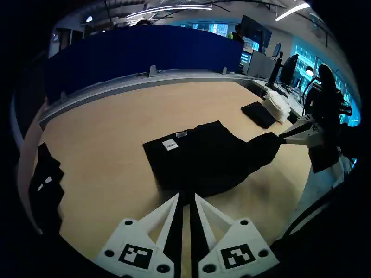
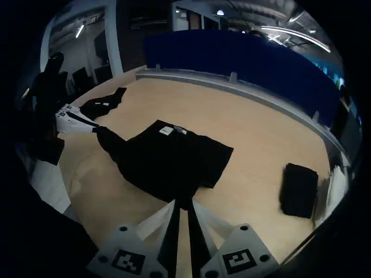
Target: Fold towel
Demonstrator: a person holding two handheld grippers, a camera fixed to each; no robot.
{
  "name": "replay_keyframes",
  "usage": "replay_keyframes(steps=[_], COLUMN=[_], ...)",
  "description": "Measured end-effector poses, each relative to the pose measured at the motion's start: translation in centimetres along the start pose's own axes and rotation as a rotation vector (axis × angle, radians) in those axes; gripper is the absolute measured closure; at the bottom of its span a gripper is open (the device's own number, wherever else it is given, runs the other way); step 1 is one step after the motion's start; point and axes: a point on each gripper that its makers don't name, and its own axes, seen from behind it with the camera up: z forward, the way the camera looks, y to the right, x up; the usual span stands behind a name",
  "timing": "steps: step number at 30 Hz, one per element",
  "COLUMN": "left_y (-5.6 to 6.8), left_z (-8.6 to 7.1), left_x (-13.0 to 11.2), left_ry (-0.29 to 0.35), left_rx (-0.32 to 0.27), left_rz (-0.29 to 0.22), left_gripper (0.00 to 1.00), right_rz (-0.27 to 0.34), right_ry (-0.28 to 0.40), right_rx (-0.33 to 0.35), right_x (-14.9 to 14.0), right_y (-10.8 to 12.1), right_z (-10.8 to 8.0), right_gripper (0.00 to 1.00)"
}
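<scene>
A black towel (image 1: 204, 157) with a small white label (image 1: 170, 144) lies partly folded on the wooden table (image 1: 116, 125). In the left gripper view my left gripper (image 1: 188, 193) is shut on the towel's near edge. The right gripper (image 1: 284, 137) at the right pinches a stretched corner of it. In the right gripper view the same towel (image 2: 171, 160) spreads ahead, and my right gripper (image 2: 182, 202) is shut on its near edge. The left gripper (image 2: 95, 128), at the left, holds the pulled-out corner just above the table.
A folded black towel (image 1: 258, 114) and a stack of white cloths (image 1: 278, 104) sit at the table's far right; they appear as the folded towel (image 2: 299, 190) and white stack (image 2: 336, 183). A loose black pile (image 1: 46, 185) lies left. A blue partition (image 1: 139, 51) backs the table.
</scene>
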Motion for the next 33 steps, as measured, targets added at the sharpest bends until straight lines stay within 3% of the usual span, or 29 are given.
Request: replay_keyframes(steps=[12, 23, 33], left_y=[-1.9, -4.8, -6.0], left_z=[2.0, 6.1, 9.0], left_x=[2.8, 6.6, 6.2], left_ry=[0.027, 0.06, 0.046], left_rx=[0.007, 0.033, 0.032], left_rz=[-0.01, 0.026, 0.016], left_gripper=[0.91, 0.91, 0.91], right_rz=[-0.01, -0.007, 0.019], right_ry=[0.008, 0.02, -0.007], right_rx=[-0.015, -0.047, -0.047], right_x=[2.6, 5.9, 5.5], right_y=[2.4, 6.3, 7.6], right_z=[1.8, 5.8, 8.3], right_gripper=[0.89, 0.89, 0.89])
